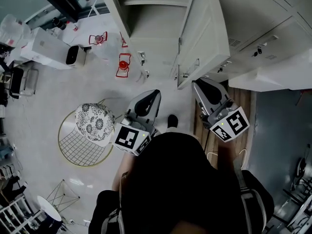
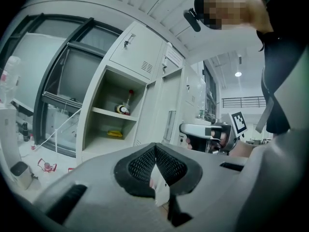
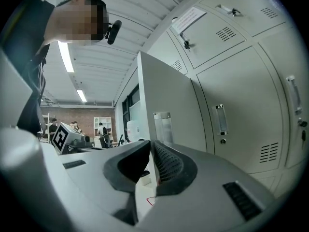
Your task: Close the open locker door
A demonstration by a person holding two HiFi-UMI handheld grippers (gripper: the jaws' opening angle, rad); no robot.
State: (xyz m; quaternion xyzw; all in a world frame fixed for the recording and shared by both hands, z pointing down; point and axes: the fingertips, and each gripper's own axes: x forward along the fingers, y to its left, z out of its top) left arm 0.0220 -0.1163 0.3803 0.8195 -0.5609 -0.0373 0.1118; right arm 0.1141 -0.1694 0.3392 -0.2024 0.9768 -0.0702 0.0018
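The open locker door (image 1: pixel 204 38) is pale grey and swings out from the row of lockers toward me. Beside it, the open compartment (image 2: pixel 113 115) shows a shelf. My right gripper (image 1: pixel 197 84) is just in front of the door's outer edge, apart from it; in the right gripper view the door (image 3: pixel 164 105) rises close ahead of the right gripper (image 3: pixel 150 144). The left gripper (image 1: pixel 155 92) hovers over the floor to the left of the door, facing the compartment. In its own view, the left gripper (image 2: pixel 154 148) has its pads together. Both grippers are shut and hold nothing.
A wire chair with a patterned cushion (image 1: pixel 92 123) stands at my left. Red frames (image 1: pixel 124 65) and a white box (image 1: pixel 46 48) lie on the floor by the lockers. A bottle (image 2: pixel 128 100) and a yellow item (image 2: pixel 115 134) sit in the compartment. Closed lockers (image 3: pixel 241 110) continue to the right.
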